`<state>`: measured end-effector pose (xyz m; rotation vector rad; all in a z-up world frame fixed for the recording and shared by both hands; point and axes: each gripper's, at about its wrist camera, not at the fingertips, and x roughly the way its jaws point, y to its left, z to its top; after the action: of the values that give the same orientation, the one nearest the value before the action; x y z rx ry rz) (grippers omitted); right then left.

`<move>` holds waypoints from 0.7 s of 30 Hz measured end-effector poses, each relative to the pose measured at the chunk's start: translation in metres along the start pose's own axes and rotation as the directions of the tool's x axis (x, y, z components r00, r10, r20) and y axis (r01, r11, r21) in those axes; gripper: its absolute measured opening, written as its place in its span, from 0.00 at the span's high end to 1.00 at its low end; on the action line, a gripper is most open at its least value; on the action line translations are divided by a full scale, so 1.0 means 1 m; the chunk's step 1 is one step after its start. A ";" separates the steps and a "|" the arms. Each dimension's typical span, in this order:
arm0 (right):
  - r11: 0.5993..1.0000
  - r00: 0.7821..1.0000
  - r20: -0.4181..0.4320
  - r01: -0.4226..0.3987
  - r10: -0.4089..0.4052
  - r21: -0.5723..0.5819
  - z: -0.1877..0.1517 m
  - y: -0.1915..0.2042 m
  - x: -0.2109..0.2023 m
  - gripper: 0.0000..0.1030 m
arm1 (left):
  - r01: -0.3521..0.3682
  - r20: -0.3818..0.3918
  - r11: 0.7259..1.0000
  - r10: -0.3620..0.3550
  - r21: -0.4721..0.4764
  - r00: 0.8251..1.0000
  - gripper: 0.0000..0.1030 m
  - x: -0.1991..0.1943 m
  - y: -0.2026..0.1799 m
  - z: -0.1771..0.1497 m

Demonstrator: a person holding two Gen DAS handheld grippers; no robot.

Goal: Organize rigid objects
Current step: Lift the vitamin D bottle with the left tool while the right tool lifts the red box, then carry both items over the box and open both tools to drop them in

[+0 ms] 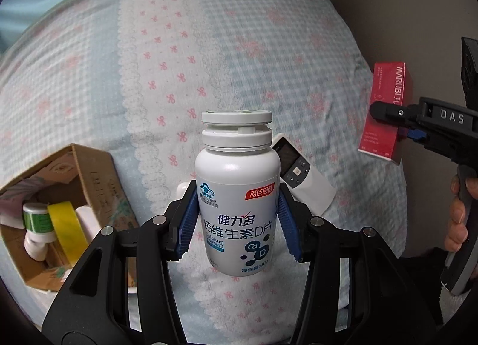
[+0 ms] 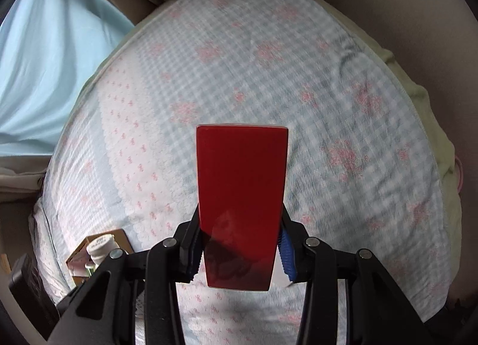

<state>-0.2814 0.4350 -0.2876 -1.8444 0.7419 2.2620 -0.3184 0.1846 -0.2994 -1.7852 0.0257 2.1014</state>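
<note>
Between the blue pads of my left tool (image 1: 239, 219) I have a white supplement bottle (image 1: 237, 210) pinched low on its body, upright, lifted above the bed (image 1: 149, 61). My right tool (image 2: 239, 251) pinches a red carton (image 2: 240, 204) by its lower end, also off the bed. Left of the bottle sits an open cardboard box (image 1: 59, 195), already holding a yellow tape roll (image 1: 64, 225) and small jars. Just behind the bottle lies a white remote (image 1: 301, 172) on the quilt. I judge the box the destination. The bottle's smooth round wall could slip or twist in the pads, and the crowded box may tip it.
</note>
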 end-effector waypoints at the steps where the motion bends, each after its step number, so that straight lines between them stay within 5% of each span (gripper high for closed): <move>1: 1.000 1.000 0.009 -0.005 0.005 -0.019 -0.020 0.016 -0.004 0.62 | 0.004 0.015 1.000 -0.004 -0.012 1.000 0.55 -0.010 0.008 -0.002; 11: 0.981 0.996 0.046 -0.073 0.083 -0.182 -0.080 0.087 -0.048 0.62 | 0.002 0.148 0.991 0.018 -0.134 0.989 0.55 -0.111 0.092 -0.064; 21: 0.960 0.990 0.040 -0.123 0.137 -0.250 -0.160 0.190 -0.040 0.62 | -0.035 0.172 0.980 0.069 -0.196 0.983 0.55 -0.170 0.204 -0.133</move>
<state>-0.2055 0.2060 -0.2161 -1.8732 0.6132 2.5839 -0.2331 -0.0850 -0.2096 -1.7090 -0.1869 2.3639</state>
